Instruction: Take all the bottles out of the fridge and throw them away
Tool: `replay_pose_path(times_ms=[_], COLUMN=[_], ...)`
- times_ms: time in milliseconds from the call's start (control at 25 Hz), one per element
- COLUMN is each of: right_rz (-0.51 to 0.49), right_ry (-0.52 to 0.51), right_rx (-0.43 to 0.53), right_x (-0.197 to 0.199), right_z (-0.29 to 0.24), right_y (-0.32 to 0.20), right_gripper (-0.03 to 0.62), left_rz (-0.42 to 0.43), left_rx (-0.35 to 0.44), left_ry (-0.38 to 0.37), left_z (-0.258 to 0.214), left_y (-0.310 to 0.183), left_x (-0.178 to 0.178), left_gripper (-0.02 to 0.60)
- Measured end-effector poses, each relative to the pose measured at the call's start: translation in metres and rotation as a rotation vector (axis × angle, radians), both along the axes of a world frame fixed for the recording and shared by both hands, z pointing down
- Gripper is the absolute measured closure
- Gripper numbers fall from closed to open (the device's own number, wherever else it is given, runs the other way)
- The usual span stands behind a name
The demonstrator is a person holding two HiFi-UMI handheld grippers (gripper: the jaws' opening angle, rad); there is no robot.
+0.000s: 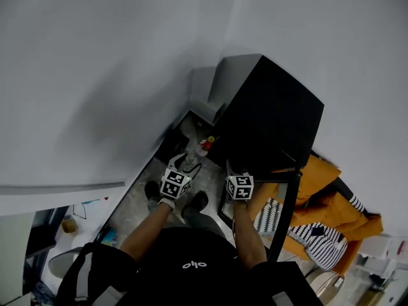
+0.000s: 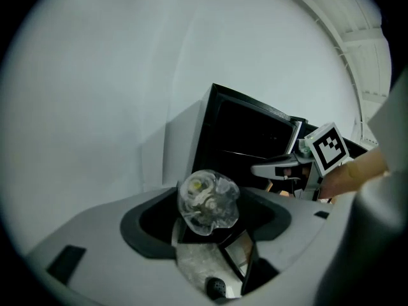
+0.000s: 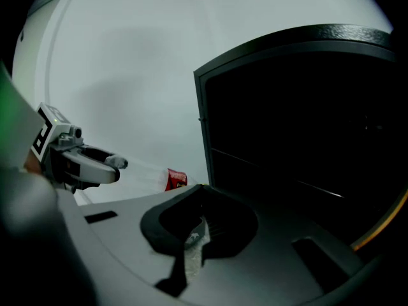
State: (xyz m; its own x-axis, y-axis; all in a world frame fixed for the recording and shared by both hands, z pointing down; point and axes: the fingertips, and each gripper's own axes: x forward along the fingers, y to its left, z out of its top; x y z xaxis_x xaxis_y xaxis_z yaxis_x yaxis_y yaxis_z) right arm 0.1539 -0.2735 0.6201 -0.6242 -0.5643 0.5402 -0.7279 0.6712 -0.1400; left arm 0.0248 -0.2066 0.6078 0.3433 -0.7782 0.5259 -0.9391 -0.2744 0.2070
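Left gripper view shows the left gripper clamped on a clear, crumpled plastic bottle with a red label, seen end-on and held in the air before the black box-shaped fridge. The right gripper has its jaws closed together on nothing.

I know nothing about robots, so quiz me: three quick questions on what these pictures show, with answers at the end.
1. True or false: the left gripper is clamped on a clear bottle.
2. Pick one: the right gripper has its jaws A) wide apart, B) together with nothing held, C) clamped on a can.
3. In the right gripper view, what colour is the bottle's label?

Key: 1 true; 2 B; 3 red.
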Motion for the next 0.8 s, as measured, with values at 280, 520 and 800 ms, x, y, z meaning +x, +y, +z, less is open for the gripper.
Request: replay_pose_path(times_ms=[280, 520, 800], right_rz=[-0.059, -0.111, -0.171], right_ry=[-0.032, -0.046, -0.033], right_rx=[0.009, 0.014, 0.008], right_x=[-0.081, -0.148, -0.197], right_z=[-0.023, -0.037, -0.039], right_y=[0.008, 0.026, 0.045], right_gripper=[0.585, 0.585, 0.585], left_rz=[-0.048, -0.085, -0.134], left_rx=[0.001, 0.017, 0.023], left_ry=[-0.029, -0.039, -0.036], left_z=[-0.022, -0.035, -0.037], left_y=[0.022, 0.038, 0.055], left_x=[-0.077, -0.136, -0.183], left_gripper=[0.285, 0.285, 0.285])
